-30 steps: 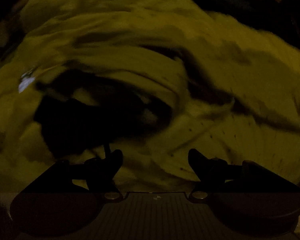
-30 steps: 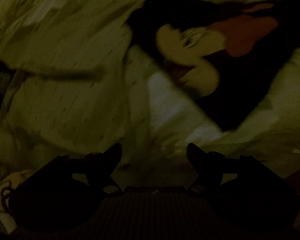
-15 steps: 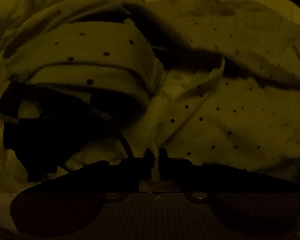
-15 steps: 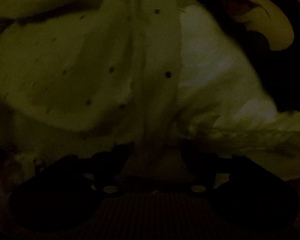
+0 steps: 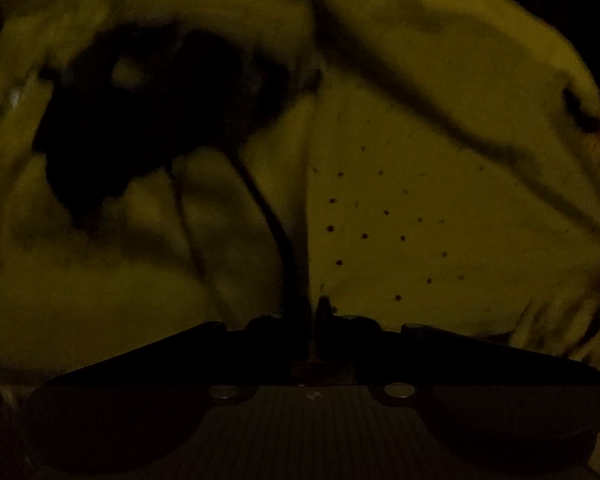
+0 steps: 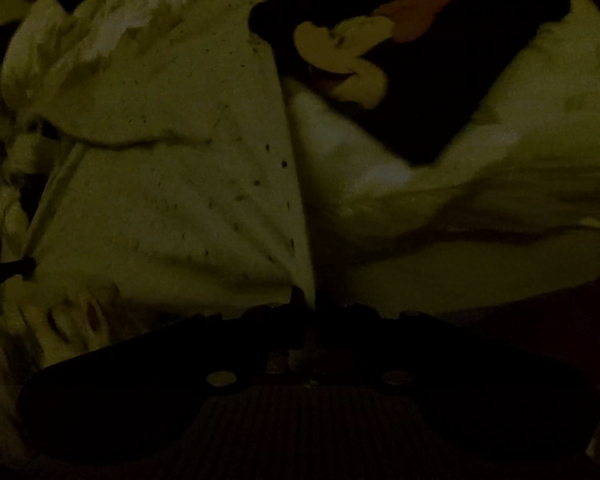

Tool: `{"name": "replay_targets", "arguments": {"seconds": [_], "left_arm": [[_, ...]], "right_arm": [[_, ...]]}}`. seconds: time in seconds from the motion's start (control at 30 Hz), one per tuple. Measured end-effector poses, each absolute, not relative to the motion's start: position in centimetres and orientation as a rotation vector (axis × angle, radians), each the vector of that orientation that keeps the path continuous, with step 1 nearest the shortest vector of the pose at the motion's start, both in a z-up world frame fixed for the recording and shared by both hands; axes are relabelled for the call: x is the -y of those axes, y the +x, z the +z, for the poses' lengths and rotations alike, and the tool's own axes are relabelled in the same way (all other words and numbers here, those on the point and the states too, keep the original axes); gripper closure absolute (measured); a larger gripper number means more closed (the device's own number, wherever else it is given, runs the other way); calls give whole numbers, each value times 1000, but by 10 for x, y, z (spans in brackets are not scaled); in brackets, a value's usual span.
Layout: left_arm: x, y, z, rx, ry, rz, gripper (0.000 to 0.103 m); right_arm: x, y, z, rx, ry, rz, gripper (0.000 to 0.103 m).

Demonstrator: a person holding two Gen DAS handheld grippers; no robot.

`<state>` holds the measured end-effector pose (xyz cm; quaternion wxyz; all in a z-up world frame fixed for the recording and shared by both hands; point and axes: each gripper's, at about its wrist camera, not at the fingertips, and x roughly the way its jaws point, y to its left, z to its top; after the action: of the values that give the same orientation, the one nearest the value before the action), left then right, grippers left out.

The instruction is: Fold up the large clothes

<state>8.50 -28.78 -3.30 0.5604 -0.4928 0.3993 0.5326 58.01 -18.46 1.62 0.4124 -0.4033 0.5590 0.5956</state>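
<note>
Garment (image 5: pixel 420 208), pale, soft, dotted with small dark specks, is lying rumpled beneath both our grippers, filling nearly the whole of each view. We are noting a dark patch (image 5: pixel 152 120) at left among blurred folds. Left gripper (image 5: pixel 314 312): jaws have just been closing and are clamping a raised fold of the cloth. Right gripper (image 6: pixel 306 300): jaws have just been closing, now clenched on a ridge of the same fabric. Cartoon print (image 6: pixel 348 60) is showing at upper right. Dim light; edges unclear.
</note>
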Motion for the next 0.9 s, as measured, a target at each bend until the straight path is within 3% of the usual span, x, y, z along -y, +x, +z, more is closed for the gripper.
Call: {"name": "replay_targets", "arguments": {"seconds": [0.37, 0.63, 0.7, 0.77, 0.83, 0.9], "left_arm": [[294, 82, -113, -1097, -1249, 1282, 67], [300, 90, -152, -1285, -1286, 1255, 62], [304, 84, -147, -1253, -1292, 1303, 49], [309, 73, -140, -1210, -1315, 1370, 11], [311, 61, -127, -1140, -1311, 1458, 1], [313, 51, -110, -1053, -1292, 1543, 0]], "right_arm": [[175, 529, -66, -1354, -1338, 1439, 97], [159, 507, -94, -1303, -1452, 1332, 96], [158, 505, -91, -1284, -1461, 1294, 84], [158, 505, -88, -1284, -1440, 1284, 73], [162, 510, -82, -1295, -1406, 1283, 72], [163, 513, -75, -1310, -1358, 1267, 72]]}}
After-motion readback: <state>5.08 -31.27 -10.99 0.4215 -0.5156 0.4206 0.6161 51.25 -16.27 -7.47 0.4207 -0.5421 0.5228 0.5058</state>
